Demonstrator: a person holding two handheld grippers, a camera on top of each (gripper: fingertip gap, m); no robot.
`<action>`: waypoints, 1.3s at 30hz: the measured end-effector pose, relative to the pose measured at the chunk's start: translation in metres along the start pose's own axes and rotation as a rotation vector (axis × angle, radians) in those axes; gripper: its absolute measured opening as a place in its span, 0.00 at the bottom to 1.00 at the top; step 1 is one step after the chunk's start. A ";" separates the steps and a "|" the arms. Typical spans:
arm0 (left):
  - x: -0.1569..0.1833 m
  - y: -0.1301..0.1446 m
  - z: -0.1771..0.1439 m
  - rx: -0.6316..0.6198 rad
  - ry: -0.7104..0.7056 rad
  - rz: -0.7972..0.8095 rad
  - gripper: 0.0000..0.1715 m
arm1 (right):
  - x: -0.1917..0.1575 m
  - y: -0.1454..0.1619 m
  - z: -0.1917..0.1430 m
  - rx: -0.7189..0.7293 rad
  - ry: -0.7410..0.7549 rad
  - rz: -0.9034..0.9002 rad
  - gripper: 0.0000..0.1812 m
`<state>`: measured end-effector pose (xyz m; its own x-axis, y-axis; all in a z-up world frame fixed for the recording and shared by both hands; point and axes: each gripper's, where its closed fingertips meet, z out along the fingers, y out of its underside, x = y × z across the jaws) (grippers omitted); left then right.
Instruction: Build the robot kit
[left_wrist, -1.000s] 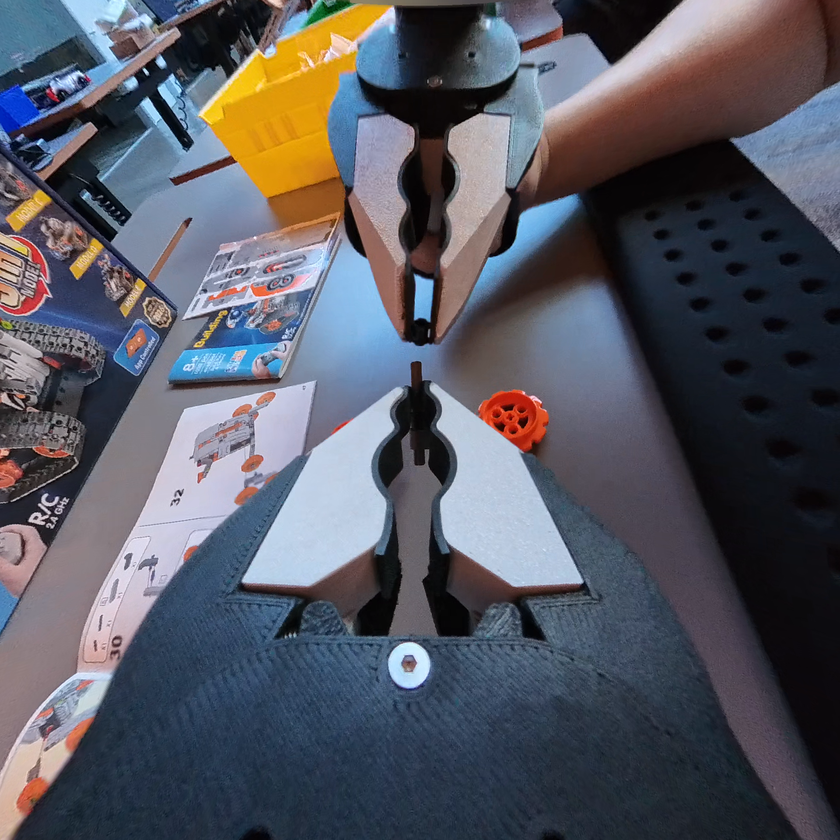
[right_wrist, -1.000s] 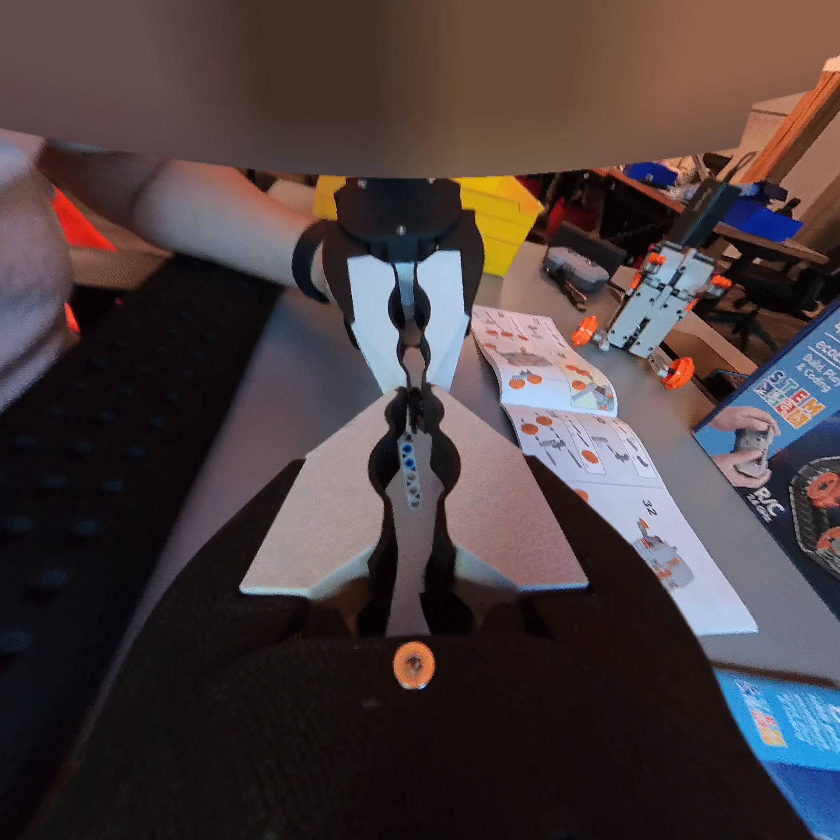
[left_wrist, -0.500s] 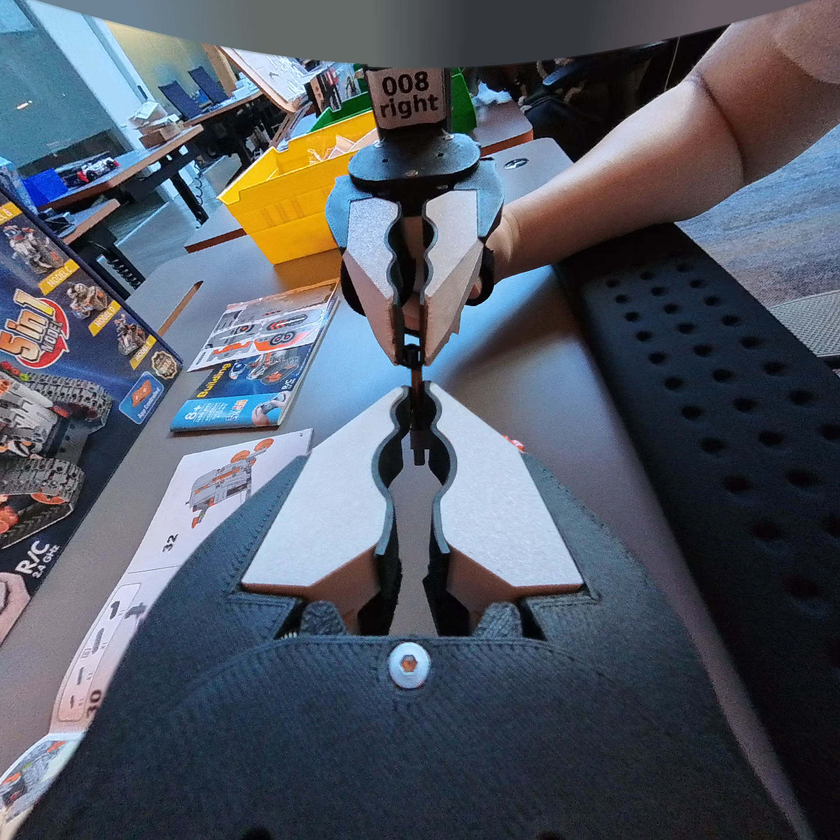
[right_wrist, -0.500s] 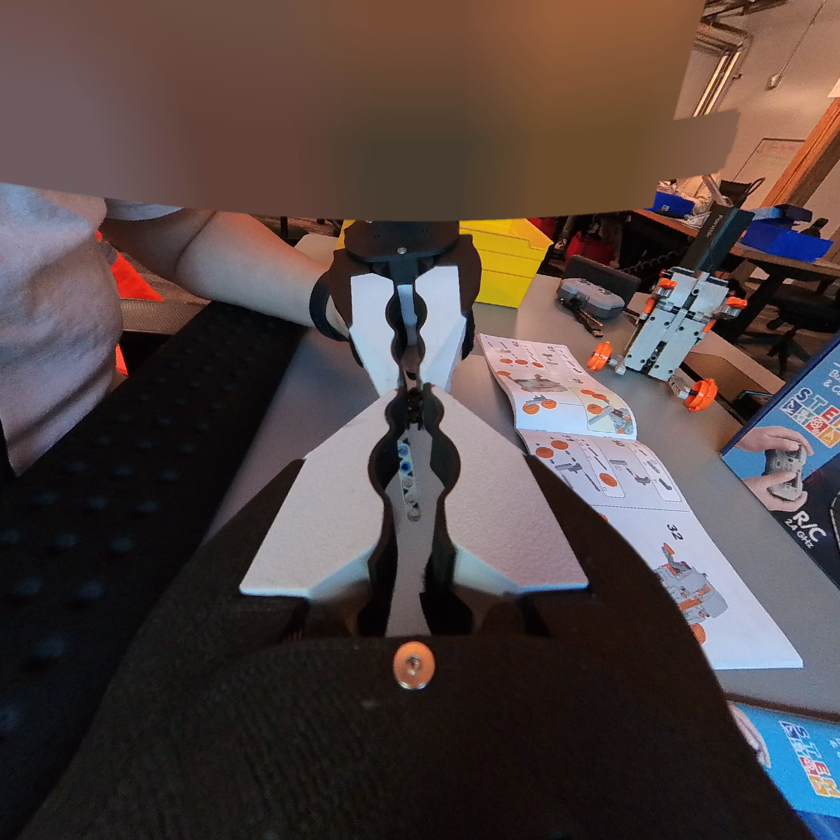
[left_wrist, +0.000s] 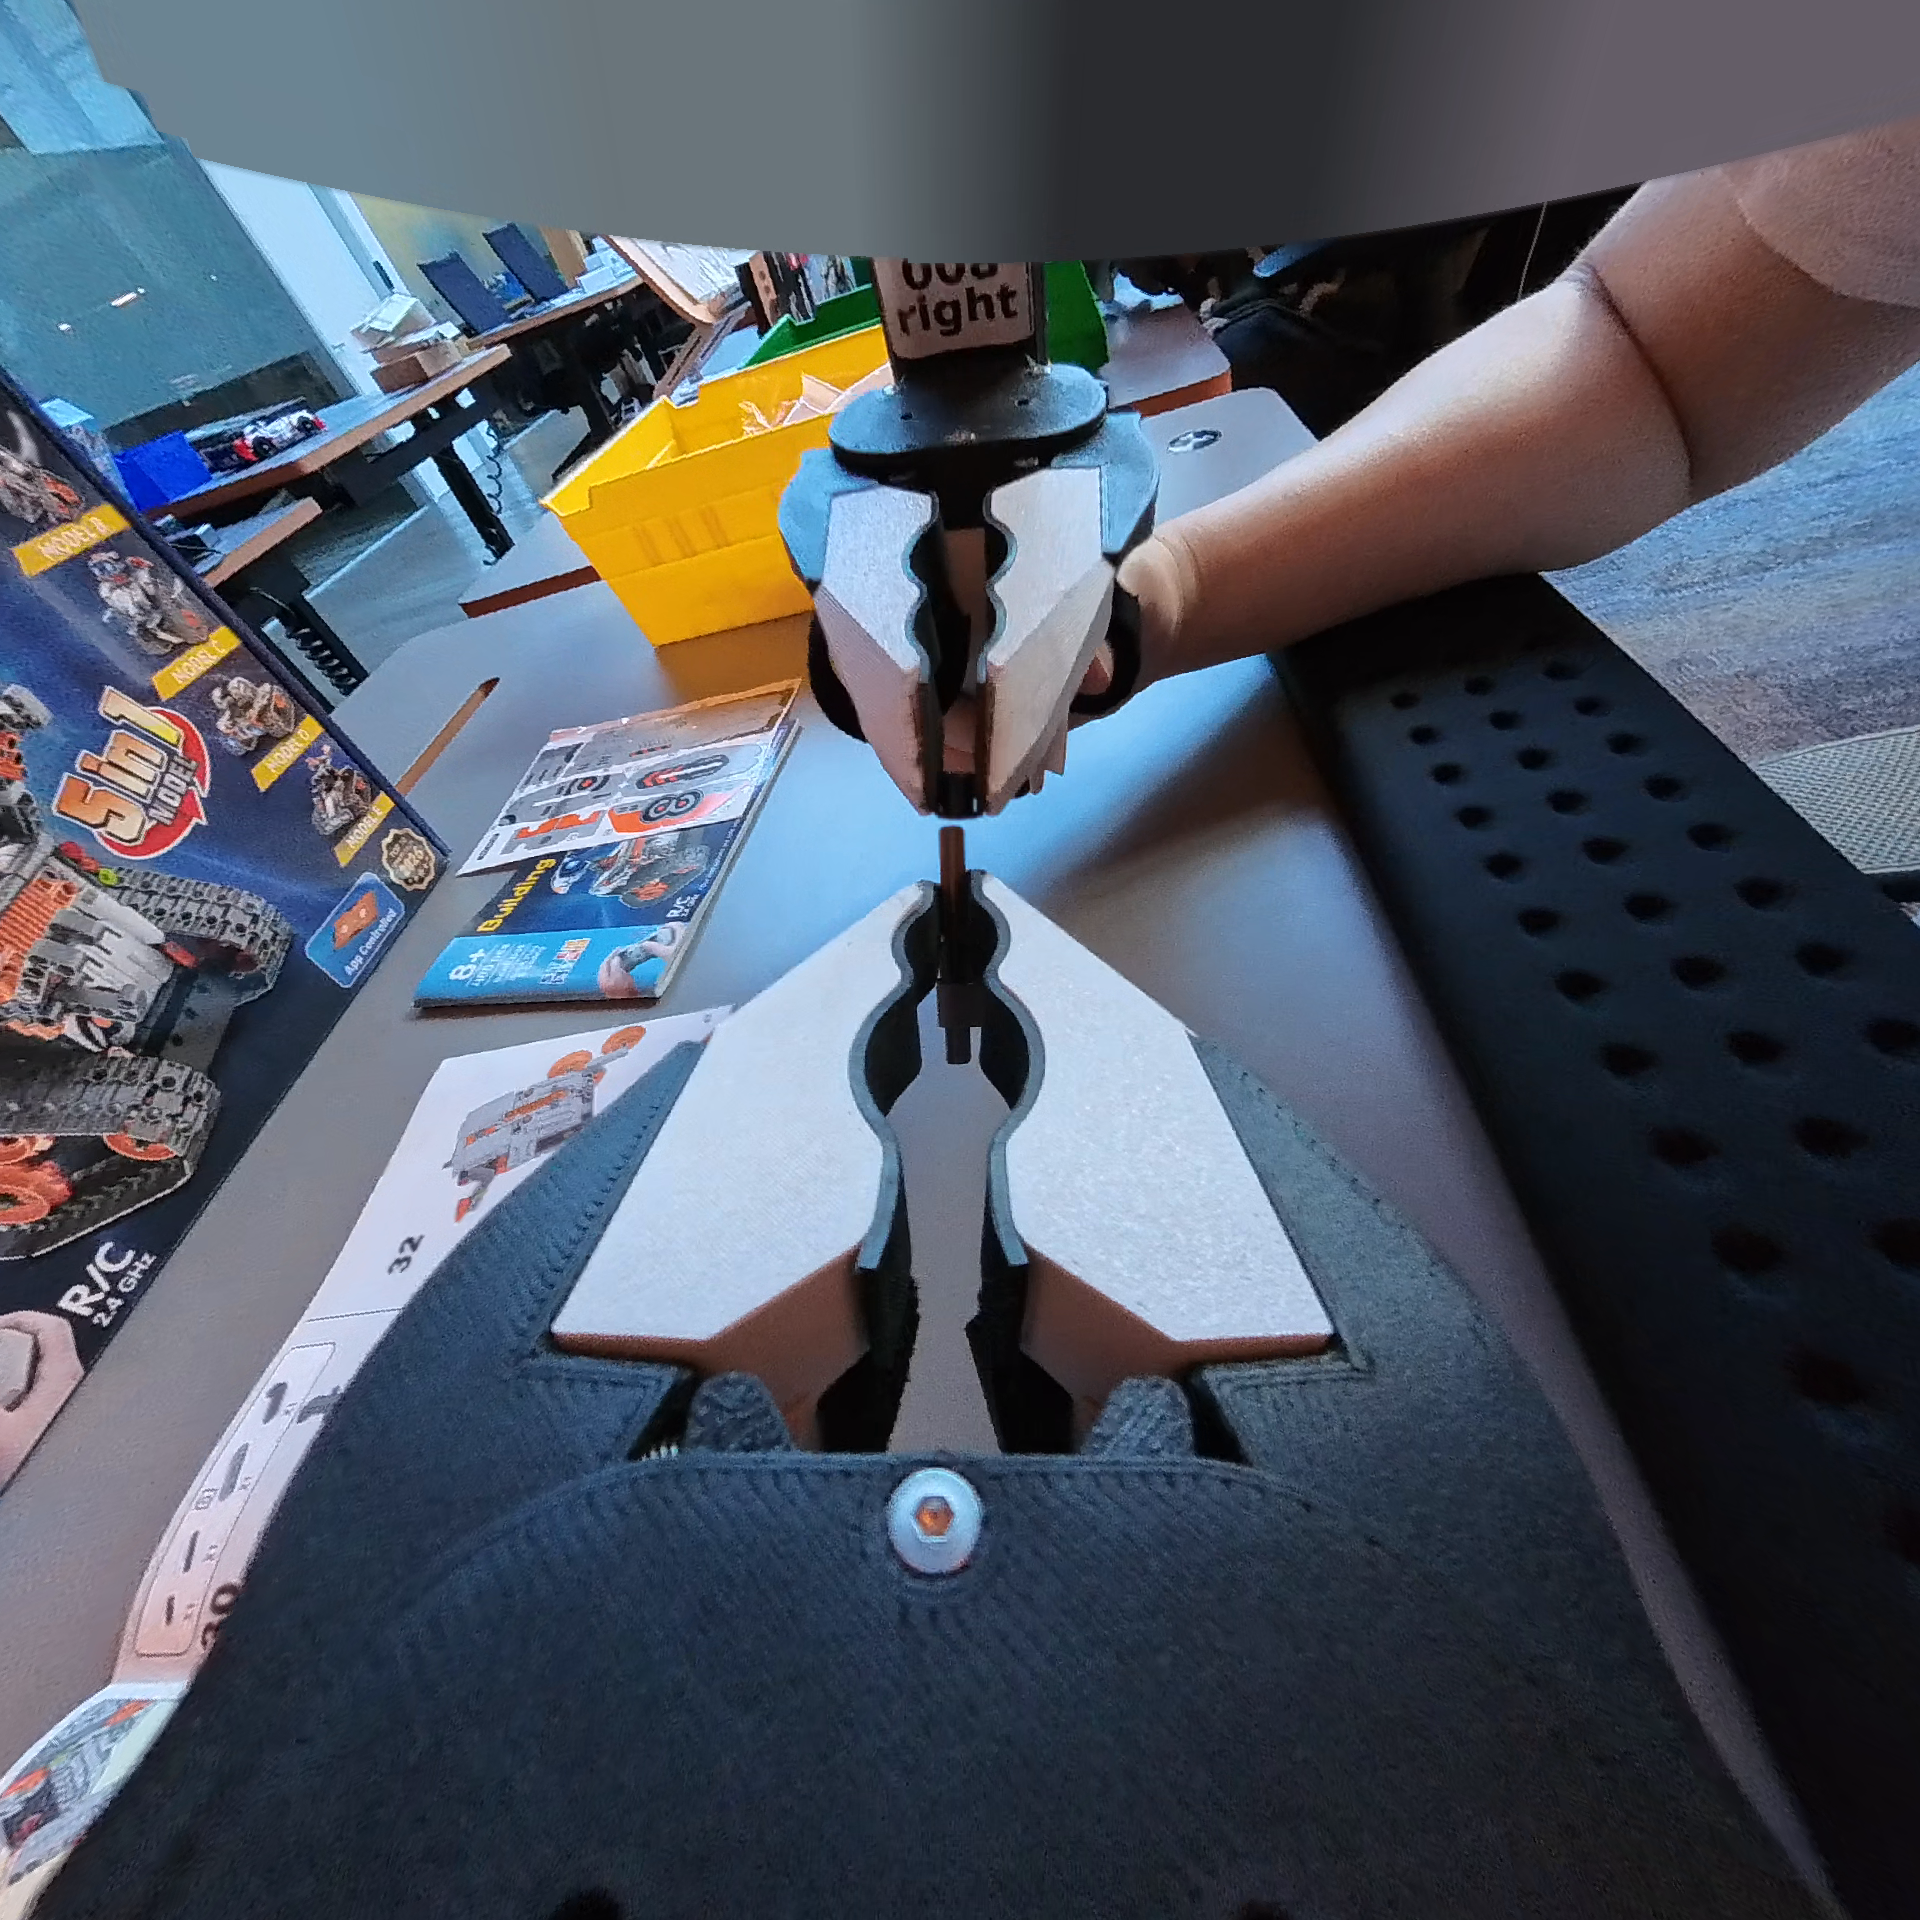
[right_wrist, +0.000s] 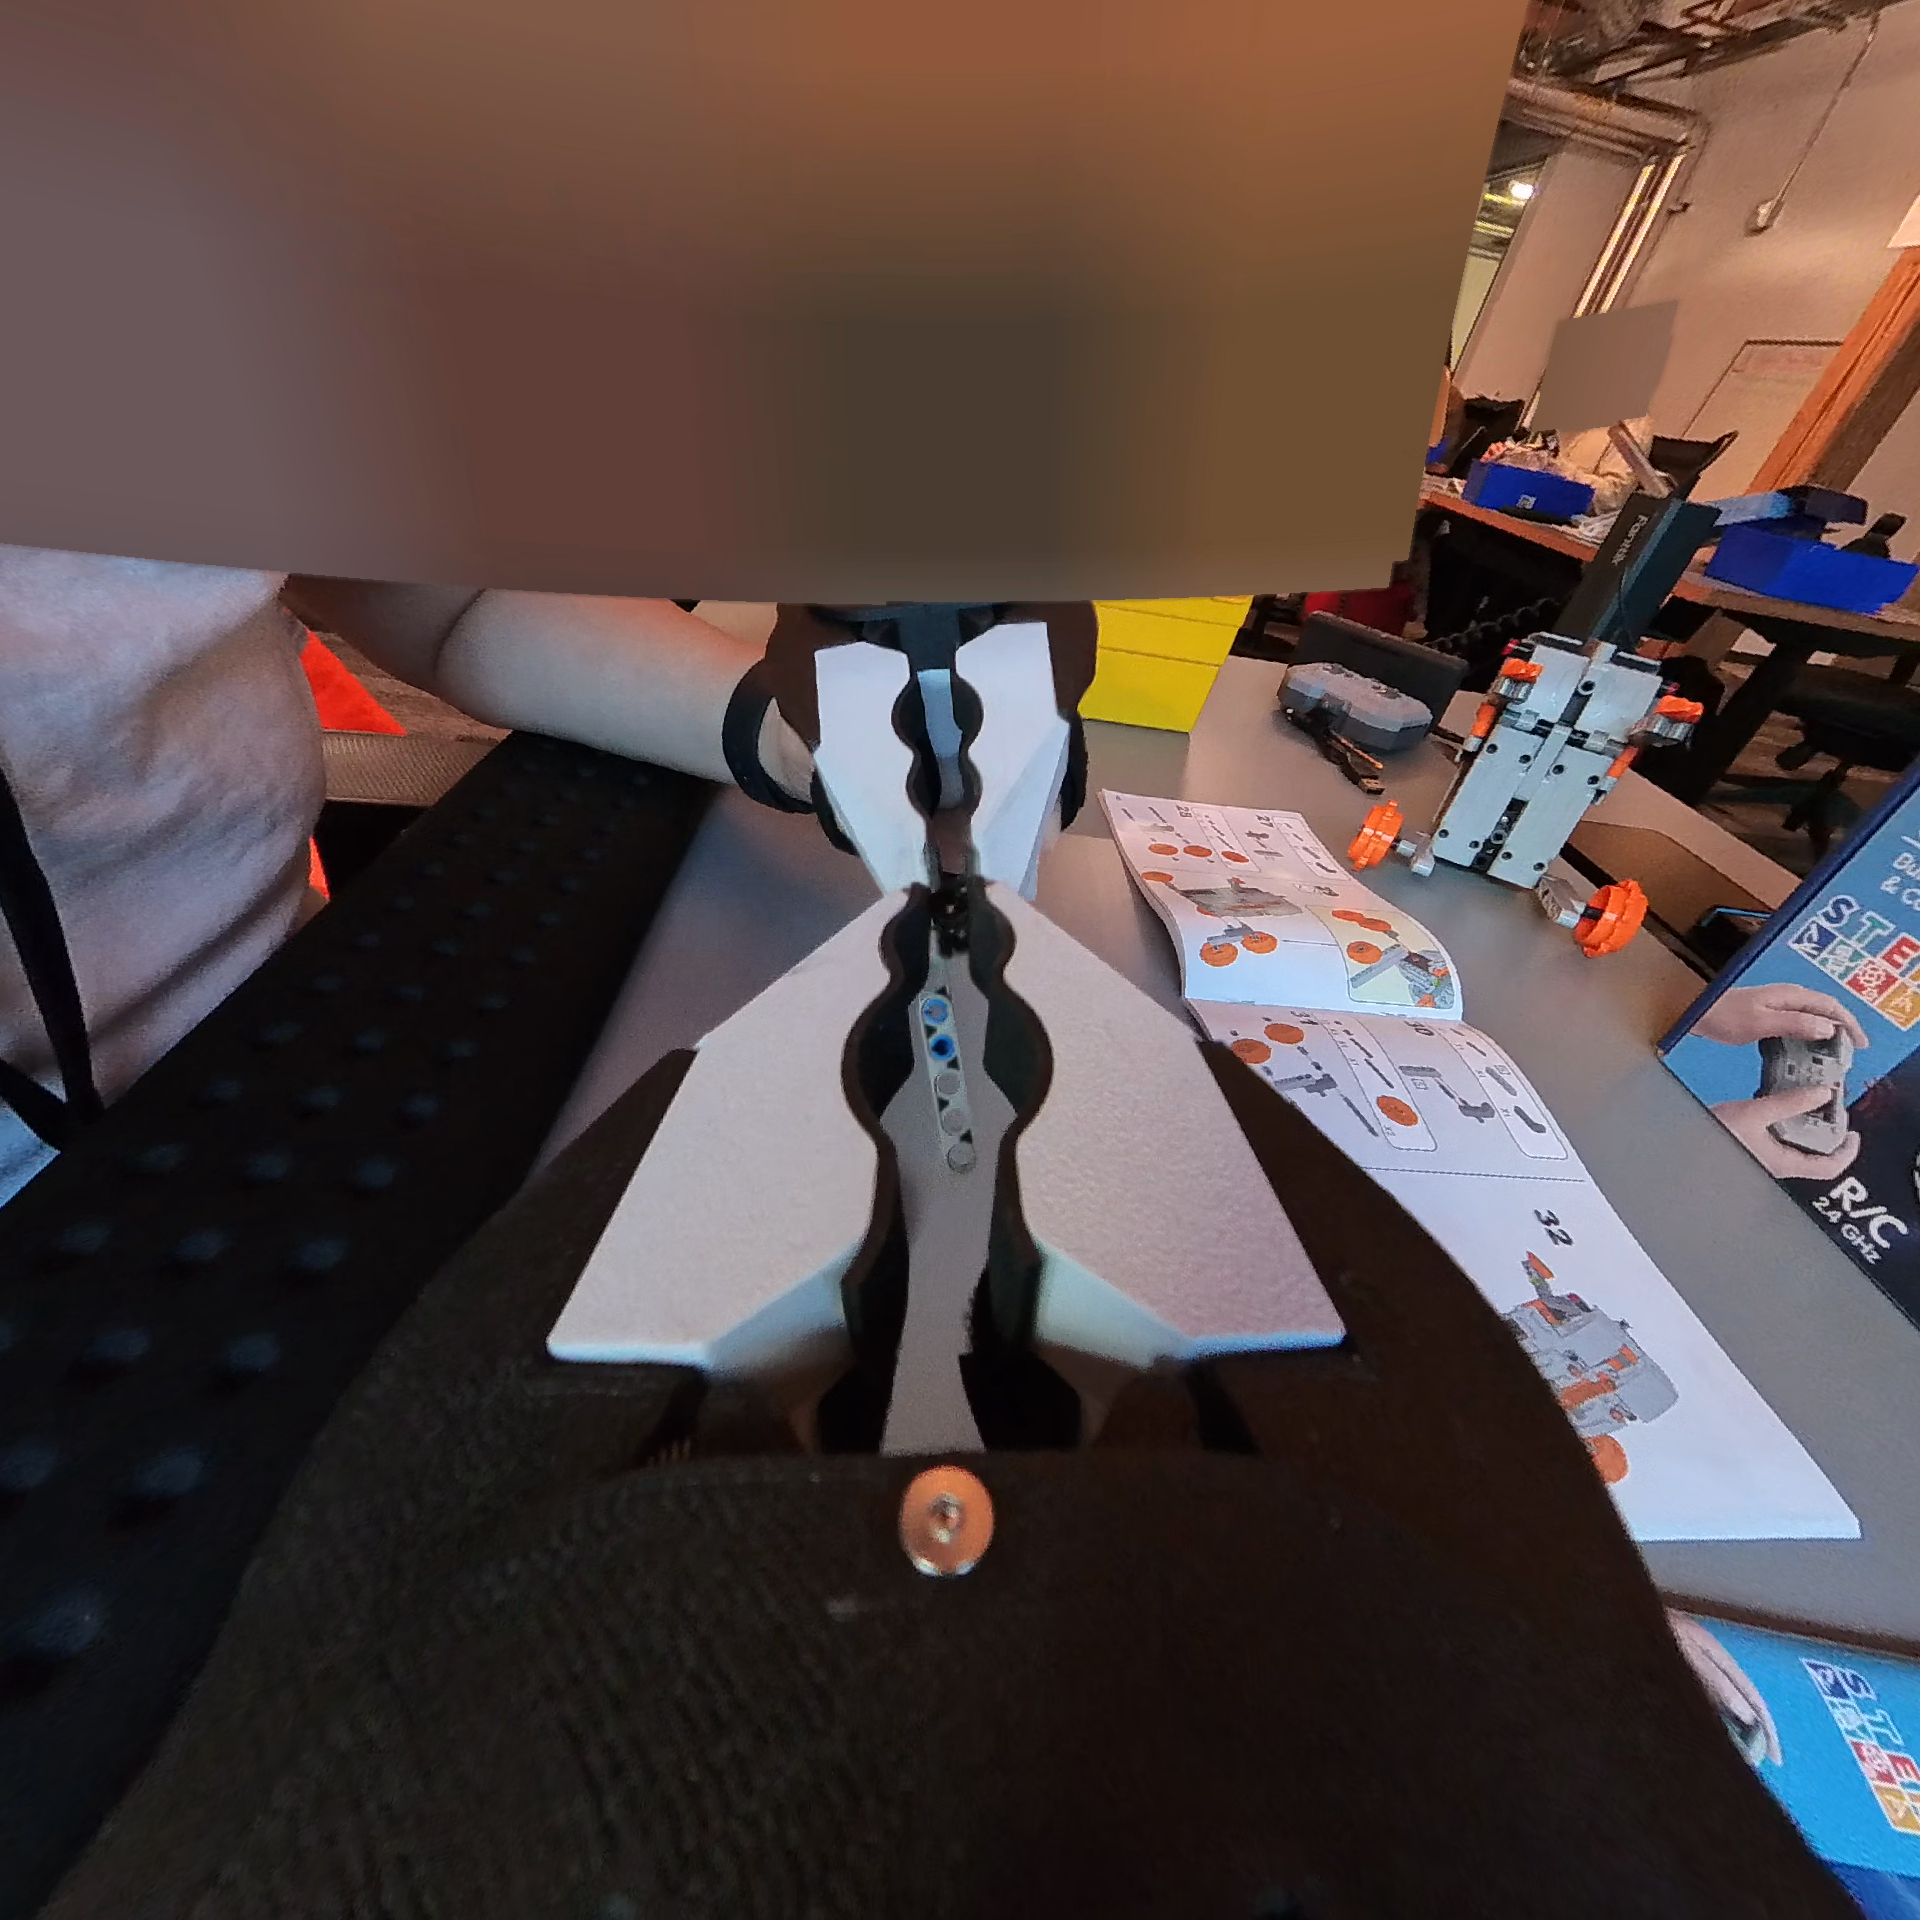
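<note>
- Above the grey worktop (left_wrist: 1226, 935), the left gripper (left_wrist: 954, 914) pinches a thin dark axle rod (left_wrist: 952, 971).
- The right gripper (right_wrist: 951, 914) pinches a grey holed beam (right_wrist: 943, 1060); since half a second ago, rod and beam have drawn slightly apart.

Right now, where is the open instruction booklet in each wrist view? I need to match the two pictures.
Left wrist view: the open instruction booklet lies on the table at lower left, partly hidden behind the left gripper.
Right wrist view: it lies right of centre, running from mid-frame toward the lower right, beside the right gripper.
Shared landmark: the yellow bin at the table's far end, behind the opposite gripper in both views.
</note>
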<state>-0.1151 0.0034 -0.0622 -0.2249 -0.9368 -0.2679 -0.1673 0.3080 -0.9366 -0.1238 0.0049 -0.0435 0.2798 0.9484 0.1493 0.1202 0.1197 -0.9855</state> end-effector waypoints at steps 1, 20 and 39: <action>0.000 -0.001 0.000 0.002 0.002 -0.003 0.01 | -0.001 0.001 0.001 -0.003 -0.003 -0.001 0.03; 0.004 -0.010 -0.002 0.054 0.044 -0.067 0.00 | -0.003 -0.009 -0.002 0.072 -0.039 0.046 0.03; -0.018 -0.003 0.001 0.086 0.133 -0.622 0.00 | 0.027 -0.001 0.000 0.247 -0.182 0.746 0.03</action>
<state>-0.1094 0.0192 -0.0553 -0.2286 -0.9061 0.3560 -0.2281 -0.3056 -0.9244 -0.1162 0.0307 -0.0380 0.0414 0.8341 -0.5500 -0.2569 -0.5231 -0.8126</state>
